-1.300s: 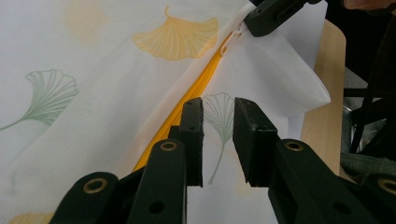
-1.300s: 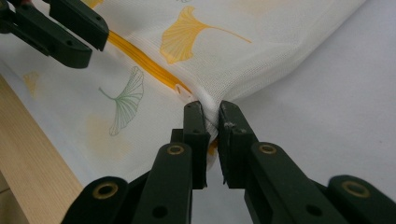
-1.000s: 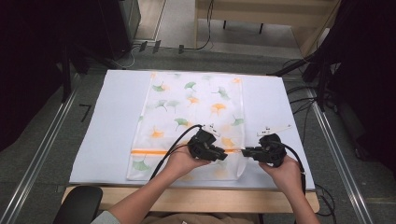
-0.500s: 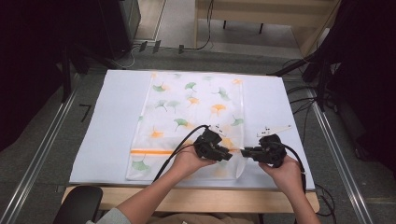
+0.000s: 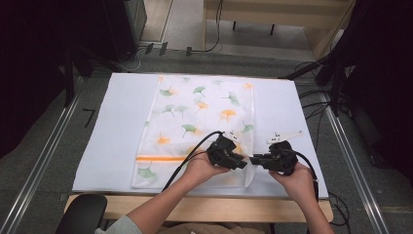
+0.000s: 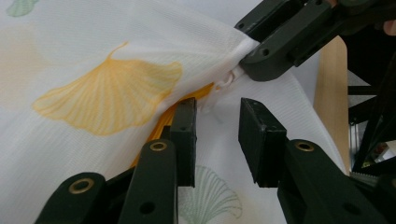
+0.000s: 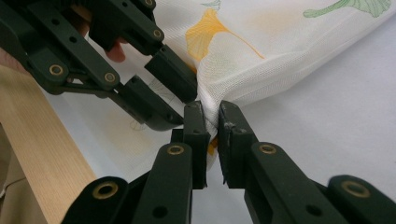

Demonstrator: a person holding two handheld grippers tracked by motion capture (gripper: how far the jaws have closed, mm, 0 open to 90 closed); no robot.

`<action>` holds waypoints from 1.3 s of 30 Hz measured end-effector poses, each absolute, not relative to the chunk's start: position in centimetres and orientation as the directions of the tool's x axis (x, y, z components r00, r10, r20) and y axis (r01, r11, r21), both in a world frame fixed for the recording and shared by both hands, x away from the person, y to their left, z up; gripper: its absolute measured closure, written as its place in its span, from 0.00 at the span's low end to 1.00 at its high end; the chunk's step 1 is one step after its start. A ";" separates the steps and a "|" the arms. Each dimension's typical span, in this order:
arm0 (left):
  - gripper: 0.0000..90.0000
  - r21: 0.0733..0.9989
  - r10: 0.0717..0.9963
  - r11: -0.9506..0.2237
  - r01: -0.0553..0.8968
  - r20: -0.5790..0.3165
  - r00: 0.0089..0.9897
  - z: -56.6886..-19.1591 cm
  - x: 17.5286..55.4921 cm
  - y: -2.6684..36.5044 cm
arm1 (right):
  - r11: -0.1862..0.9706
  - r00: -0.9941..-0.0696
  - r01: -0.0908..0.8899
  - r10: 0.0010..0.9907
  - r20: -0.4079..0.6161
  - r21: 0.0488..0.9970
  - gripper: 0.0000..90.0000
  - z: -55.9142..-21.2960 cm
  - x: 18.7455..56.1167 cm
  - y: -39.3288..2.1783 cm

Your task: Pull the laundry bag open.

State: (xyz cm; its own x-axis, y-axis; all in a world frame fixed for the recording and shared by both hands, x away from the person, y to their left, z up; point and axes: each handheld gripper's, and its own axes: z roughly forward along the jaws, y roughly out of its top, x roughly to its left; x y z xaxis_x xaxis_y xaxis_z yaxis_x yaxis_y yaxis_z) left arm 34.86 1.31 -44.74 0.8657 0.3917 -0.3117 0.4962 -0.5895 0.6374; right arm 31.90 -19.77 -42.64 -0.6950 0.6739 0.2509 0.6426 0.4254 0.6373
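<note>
Right claw [image 7: 212, 122] pinched tight on a gathered corner of the mesh laundry bag [image 5: 195, 122], lifting it a little off the white surface [image 5: 107, 146]; the left claw [image 6: 217, 123] has just been opening and stands part open, nothing pressed between its pads – the bunched fabric with the orange zipper line [image 5: 160, 158] lies straight ahead of its tips, just short of the right claw's hold. The bag's long axis runs away from both claws toward the far edge of the surface, so the left claw is the free one nearest the seam – beyond lie grey floor, cables and dark room edges
</note>
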 end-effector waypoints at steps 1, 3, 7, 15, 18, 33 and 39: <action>0.78 0.635 0.397 -0.589 0.499 -0.311 0.864 -44.7 34.9 1.2 | 0.428 -0.698 0.639 0.672 0.247 0.640 0.94 -42.7 31.9 -19.7; 0.79 0.632 0.397 -0.585 0.508 -0.323 0.859 -44.8 35.0 1.1 | 0.432 -0.701 0.637 0.669 0.246 0.639 0.94 -42.7 31.9 -19.6; 0.82 0.633 0.396 -0.582 0.510 -0.327 0.858 -44.7 34.9 1.1 | 0.432 -0.704 0.633 0.667 0.244 0.642 0.94 -42.6 31.9 -19.6; 0.94 0.629 0.396 -0.584 0.513 -0.332 0.856 -44.5 34.8 0.8 | 0.432 -0.699 0.637 0.672 0.243 0.639 0.94 -42.6 31.9 -19.6; 0.95 0.615 0.404 -0.580 0.535 -0.353 0.844 -44.6 35.0 0.7 | 0.430 -0.699 0.639 0.671 0.247 0.638 0.94 -42.6 31.9 -19.5; 1.00 0.598 0.422 -0.581 0.553 -0.359 0.832 -44.5 35.4 0.9 | 0.434 -0.703 0.636 0.667 0.247 0.638 0.94 -42.6 31.8 -19.5; 1.00 0.593 0.428 -0.584 0.554 -0.356 0.831 -44.5 35.5 1.0 | 0.434 -0.702 0.637 0.668 0.247 0.637 0.94 -42.6 31.8 -19.5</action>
State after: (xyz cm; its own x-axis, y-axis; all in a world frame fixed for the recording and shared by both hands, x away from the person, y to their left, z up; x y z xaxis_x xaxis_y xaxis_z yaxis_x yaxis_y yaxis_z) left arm 35.45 0.99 -44.51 0.8310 0.4276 -0.3559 0.5545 -0.5843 0.5925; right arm 31.83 -19.50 -42.59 -0.7023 0.6677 0.2470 0.6369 0.4342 0.6371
